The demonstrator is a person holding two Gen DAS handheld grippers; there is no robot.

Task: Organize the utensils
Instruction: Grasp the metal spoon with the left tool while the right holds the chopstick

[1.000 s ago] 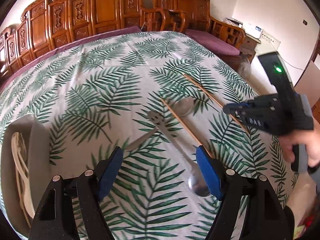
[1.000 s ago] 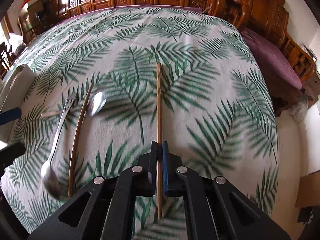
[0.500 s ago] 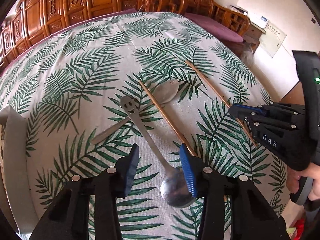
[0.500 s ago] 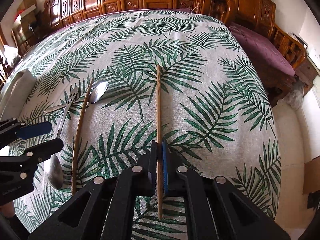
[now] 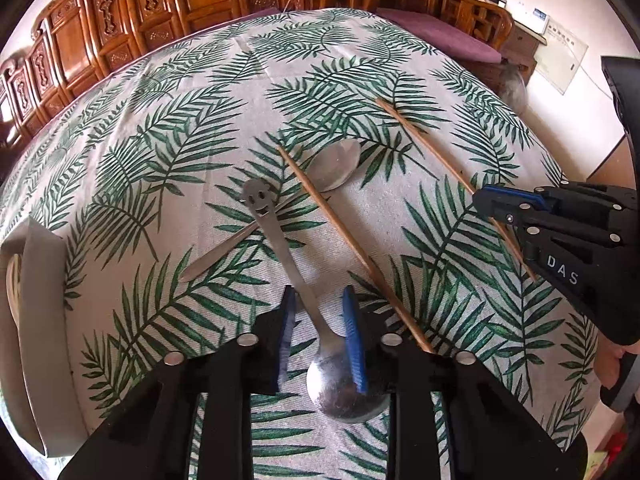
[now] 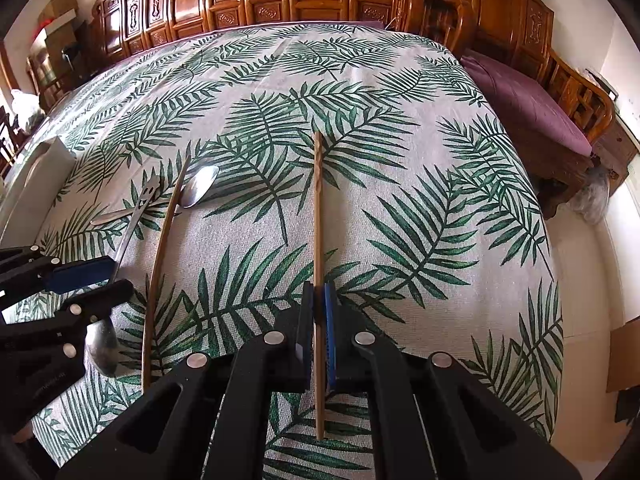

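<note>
A steel spoon with a smiley-face handle (image 5: 280, 236) lies on the palm-leaf tablecloth, crossing a second steel spoon (image 5: 334, 164). My left gripper (image 5: 319, 312) is down over the smiley spoon's neck. Its jaws are closing with the handle between them, and a gap still shows on the left side. One wooden chopstick (image 5: 352, 244) lies loose just to the right. My right gripper (image 6: 318, 308) is shut on the other chopstick (image 6: 318, 208), which points straight away along the cloth. From the right wrist view the left gripper (image 6: 104, 280) is at the far left, astride the spoon (image 6: 132, 224).
A pale utensil tray (image 5: 36, 280) stands at the table's left edge, also visible as the tray (image 6: 36, 176) in the right wrist view. Carved wooden chairs and a bench with a purple cushion (image 6: 528, 96) ring the far and right sides. The table's right edge drops to the floor.
My left gripper came down and forward over the smiley spoon, and its jaws narrowed from wide apart to close around the handle. My right gripper stayed put, still clamped on its chopstick.
</note>
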